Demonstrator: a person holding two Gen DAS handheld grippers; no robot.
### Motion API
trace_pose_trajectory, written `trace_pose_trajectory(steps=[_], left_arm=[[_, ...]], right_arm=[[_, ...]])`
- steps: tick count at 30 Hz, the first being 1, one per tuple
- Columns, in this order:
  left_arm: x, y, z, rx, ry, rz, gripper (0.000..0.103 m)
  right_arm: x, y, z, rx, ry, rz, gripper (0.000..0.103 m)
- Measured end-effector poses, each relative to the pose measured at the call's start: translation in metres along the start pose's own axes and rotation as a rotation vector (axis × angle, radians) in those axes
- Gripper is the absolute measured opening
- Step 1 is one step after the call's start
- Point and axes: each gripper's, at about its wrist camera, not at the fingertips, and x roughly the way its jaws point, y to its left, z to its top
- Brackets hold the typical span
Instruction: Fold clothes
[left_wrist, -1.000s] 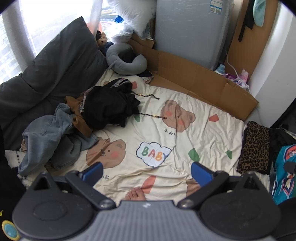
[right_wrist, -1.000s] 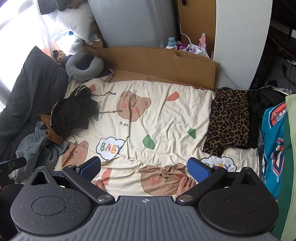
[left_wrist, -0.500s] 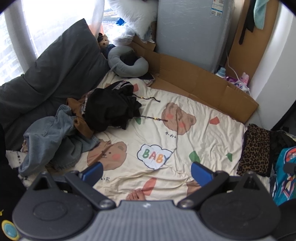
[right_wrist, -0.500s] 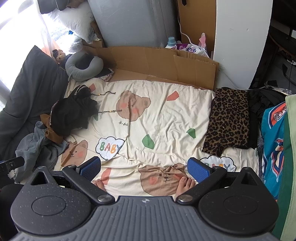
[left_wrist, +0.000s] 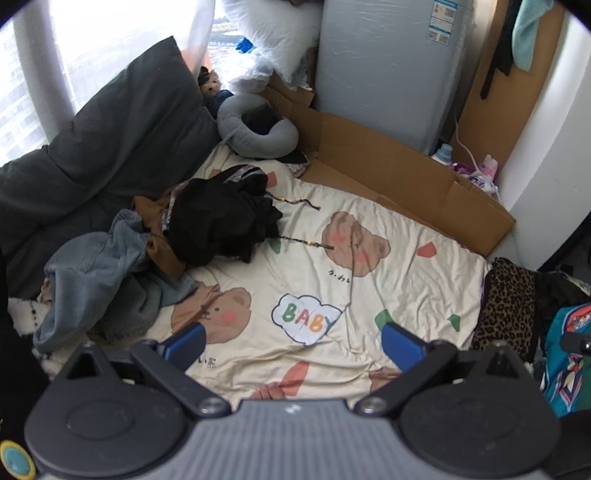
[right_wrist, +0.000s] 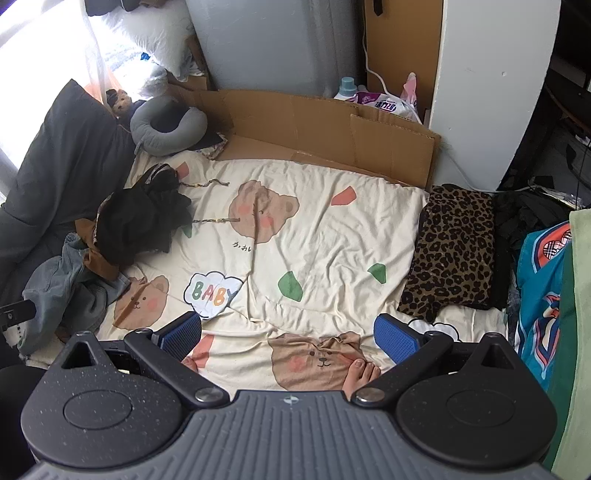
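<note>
A: How do the two tools stand?

B: The left gripper (left_wrist: 293, 341) is spread wide with nothing between its blue pads (left_wrist: 184, 341), and the right gripper (right_wrist: 290, 336) is the same. Both hang above the cream bear-print blanket (left_wrist: 369, 288).

A: Where are the clothes?

B: In the left wrist view the unfolded pile is at the middle left: a black garment (left_wrist: 218, 225) lies on a brown garment (left_wrist: 159, 247), and a grey-blue denim piece (left_wrist: 96, 277) is just beside them, lower left. In the right wrist view a folded leopard-print garment (right_wrist: 454, 251) rests at the right edge of the blanket.

A: Anything else?

B: A grey neck pillow (right_wrist: 166, 127) is in the upper left, and bare toes (right_wrist: 364, 373) show at the bottom centre.
</note>
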Motion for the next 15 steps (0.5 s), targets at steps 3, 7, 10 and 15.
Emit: trace_pose_trajectory(steps=[3, 7, 10, 15], left_arm=[[0.005, 0.001, 0.005, -0.004, 0.005, -0.004, 0.102], [0.010, 0.002, 0.013, -0.005, -0.006, 0.012, 0.102], [0.014, 0.003, 0.020, -0.014, -0.003, 0.015, 0.102], [0.019, 0.009, 0.031, -0.026, -0.001, 0.019, 0.102]], right_arm=[[0.004, 0.000, 0.004, 0.008, -0.001, 0.006, 0.102], [0.010, -0.001, 0.011, 0.013, -0.001, 0.002, 0.102], [0.014, 0.000, 0.016, 0.011, -0.002, -0.004, 0.102], [0.024, -0.001, 0.025, 0.009, -0.001, -0.015, 0.103]])
